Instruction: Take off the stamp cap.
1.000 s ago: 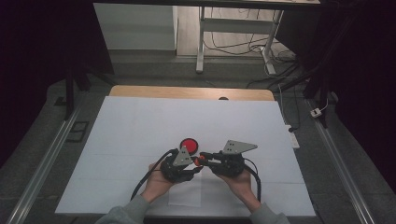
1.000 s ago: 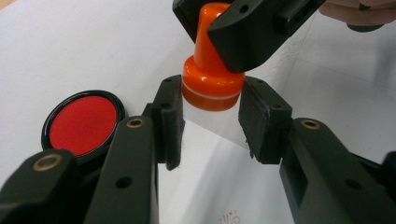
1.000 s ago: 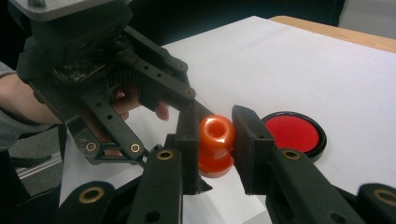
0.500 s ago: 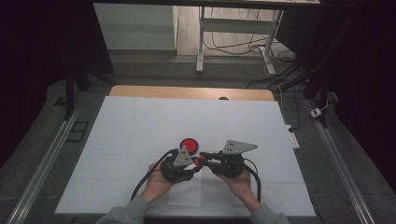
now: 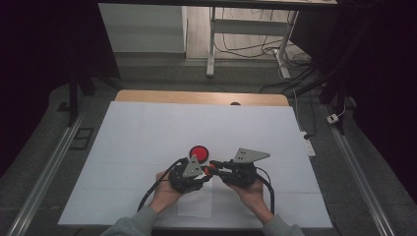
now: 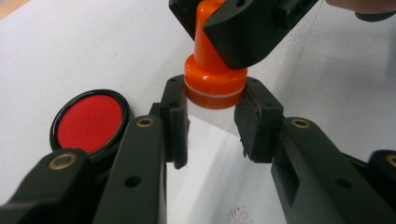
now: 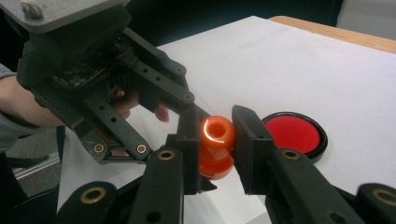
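Note:
An orange stamp [image 5: 209, 169] with a round knob hangs just above the table between both grippers. My right gripper [image 7: 217, 135] is shut on its knob [image 7: 217, 130]. My left gripper [image 6: 215, 100] has just been closing, and its pads now press on the stamp's wide lower end [image 6: 215, 81]. In the high view the left gripper [image 5: 205, 173] and the right gripper [image 5: 212, 166] meet tip to tip near the front of the table. A round black ink pad with a red face [image 5: 199, 152] lies just behind them, also seen from the left gripper [image 6: 88, 119] and the right gripper [image 7: 293, 132].
A white sheet [image 5: 147, 128] covers the table, with a wooden strip [image 5: 196, 97] along its far edge. A smaller paper [image 5: 194, 204] lies under the hands. Metal rails [image 5: 44, 177] run along both sides.

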The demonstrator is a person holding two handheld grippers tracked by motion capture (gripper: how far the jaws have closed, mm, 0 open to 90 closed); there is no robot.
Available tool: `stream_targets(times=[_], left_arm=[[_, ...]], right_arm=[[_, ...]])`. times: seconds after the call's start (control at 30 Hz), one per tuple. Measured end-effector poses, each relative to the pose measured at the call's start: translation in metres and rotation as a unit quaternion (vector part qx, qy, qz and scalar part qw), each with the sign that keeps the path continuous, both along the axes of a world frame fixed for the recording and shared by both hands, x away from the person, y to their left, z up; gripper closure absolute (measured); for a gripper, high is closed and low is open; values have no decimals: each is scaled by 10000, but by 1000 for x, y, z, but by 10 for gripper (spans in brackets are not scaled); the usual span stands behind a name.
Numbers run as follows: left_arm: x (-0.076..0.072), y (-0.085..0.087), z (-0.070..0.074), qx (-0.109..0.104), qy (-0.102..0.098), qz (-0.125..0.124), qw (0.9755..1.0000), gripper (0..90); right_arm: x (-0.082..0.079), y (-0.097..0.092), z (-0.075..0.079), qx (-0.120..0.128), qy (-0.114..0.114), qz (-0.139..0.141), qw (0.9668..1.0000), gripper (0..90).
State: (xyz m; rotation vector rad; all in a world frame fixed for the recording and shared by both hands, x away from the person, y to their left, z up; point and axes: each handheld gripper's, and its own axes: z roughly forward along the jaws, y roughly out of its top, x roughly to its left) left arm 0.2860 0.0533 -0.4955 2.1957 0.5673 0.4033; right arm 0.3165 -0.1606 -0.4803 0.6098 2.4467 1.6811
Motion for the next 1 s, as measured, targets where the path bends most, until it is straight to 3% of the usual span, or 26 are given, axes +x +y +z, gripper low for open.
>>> stream_targets(times=[0.23, 0.47, 0.5, 0.53, 0.6, 0.63, 0.77, 1.0], left_arm=[[0, 0, 0, 31, 12, -22, 10000, 656], [-2, -2, -1, 230, -109, -40, 9997, 657], [-2, -4, -3, 513, -140, -63, 9986, 657], [-3, -6, -7, 663, -174, -88, 9976, 656], [-1, -4, -11, 337, 115, -132, 9993, 656], [0, -3, -11, 248, 151, -125, 9995, 656], [1, 1, -7, 85, 90, -39, 9999, 656], [2, 7, -4, 9, 89, 35, 10000, 655]], right_arm=[[-1, 1, 0, -2, -10, -24, 10000, 728], [-1, 1, 0, -52, -7, 1, 10000, 729], [-1, 1, 0, -31, 2, -12, 10000, 731], [-1, -1, 1, 70, -56, -146, 9999, 731], [2, -10, 8, 247, -68, -291, 9992, 731], [2, -14, 11, 216, -138, -326, 9991, 731], [3, -18, 12, 287, -112, -355, 9989, 731], [2, -15, 11, 259, -129, -273, 9992, 730]])
